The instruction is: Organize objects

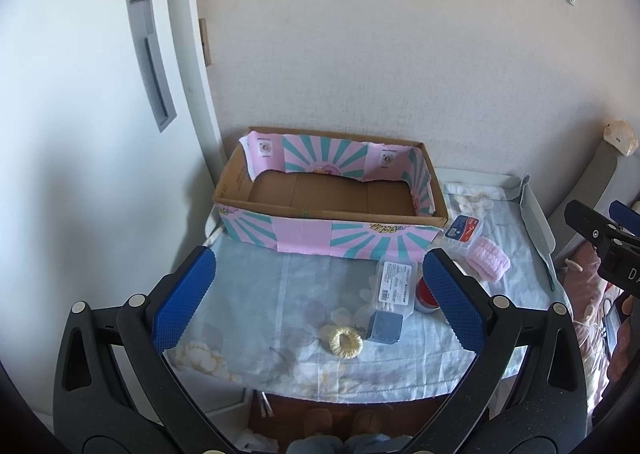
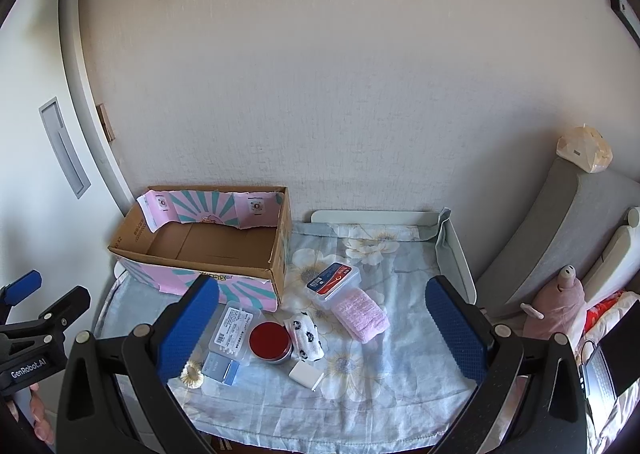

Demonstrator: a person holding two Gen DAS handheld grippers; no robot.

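An empty cardboard box (image 1: 240,190) with pink and teal paper stands at the back left of the cloth-covered table (image 1: 280,294); it also shows in the right wrist view (image 2: 132,230). On the cloth lie a cotton swab case (image 2: 234,328), a red-lidded tin (image 2: 270,340), a spotted sock roll (image 2: 306,336), a pink cloth roll (image 2: 360,314), a red-blue labelled plastic box (image 2: 332,280), a white charger (image 2: 304,374), a small blue box (image 2: 220,368) and a cream scrunchie (image 1: 345,340). My left gripper (image 1: 320,294) is open above the table's front. My right gripper (image 2: 324,322) is open above the items.
A white door with a recessed handle (image 1: 150,62) is on the left. A grey headboard (image 2: 560,230), a pink plush toy (image 2: 560,310) and a laptop (image 2: 600,370) are on the right. The table has a raised white rim (image 2: 456,254). Slippers (image 1: 344,424) show below the front edge.
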